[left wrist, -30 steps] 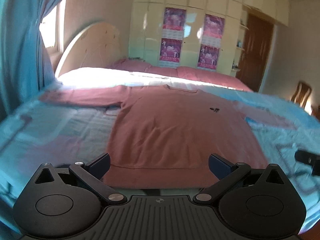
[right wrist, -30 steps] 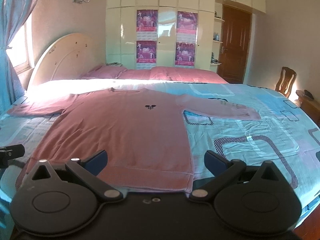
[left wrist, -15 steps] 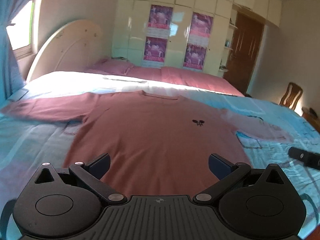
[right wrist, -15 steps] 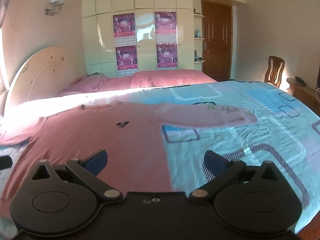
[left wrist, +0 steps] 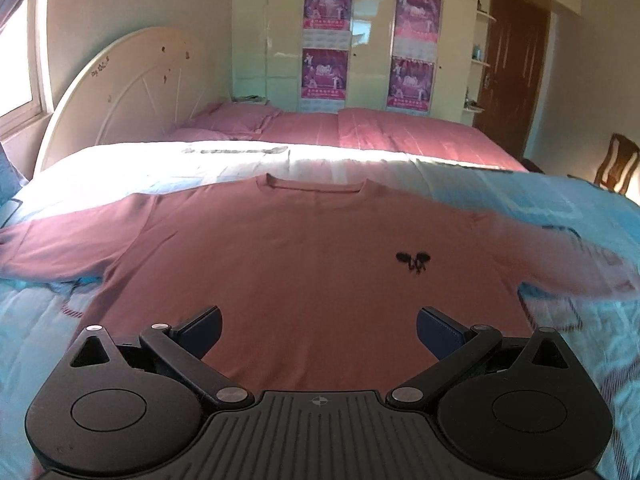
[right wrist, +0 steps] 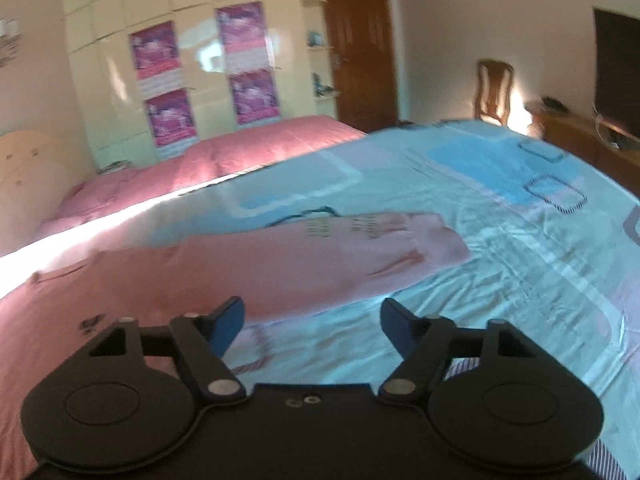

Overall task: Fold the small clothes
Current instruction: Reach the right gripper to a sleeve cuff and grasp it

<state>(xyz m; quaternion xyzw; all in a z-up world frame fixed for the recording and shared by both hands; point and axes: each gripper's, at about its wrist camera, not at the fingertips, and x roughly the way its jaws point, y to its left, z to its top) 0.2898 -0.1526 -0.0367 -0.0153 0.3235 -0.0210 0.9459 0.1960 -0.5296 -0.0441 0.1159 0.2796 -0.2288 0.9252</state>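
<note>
A pink long-sleeved sweater (left wrist: 304,264) lies flat, front up, on the bed, with a small black emblem (left wrist: 413,261) on the chest and the collar at the far side. My left gripper (left wrist: 319,330) hovers open over its lower body, nothing between the fingers. In the right wrist view the sweater's right sleeve (right wrist: 320,256) stretches across the blue quilt to its cuff (right wrist: 436,240). My right gripper (right wrist: 312,322) hangs just in front of that sleeve; its jaws are closing, with only quilt and the sleeve's edge showing between them, not gripped.
The bed is covered by a light blue patterned quilt (right wrist: 500,208), with pink bedding (left wrist: 360,128) and a pale headboard (left wrist: 132,92) beyond. A cream wardrobe (left wrist: 360,32) with posters and a brown door (left wrist: 508,76) stand behind. A wooden chair (right wrist: 494,88) and low cabinet (right wrist: 580,136) stand to the right.
Both grippers slid rightward along the sweater: the left from the hem's left side to the middle, the right from the body out to the right sleeve. The right gripper's fingers have narrowed.
</note>
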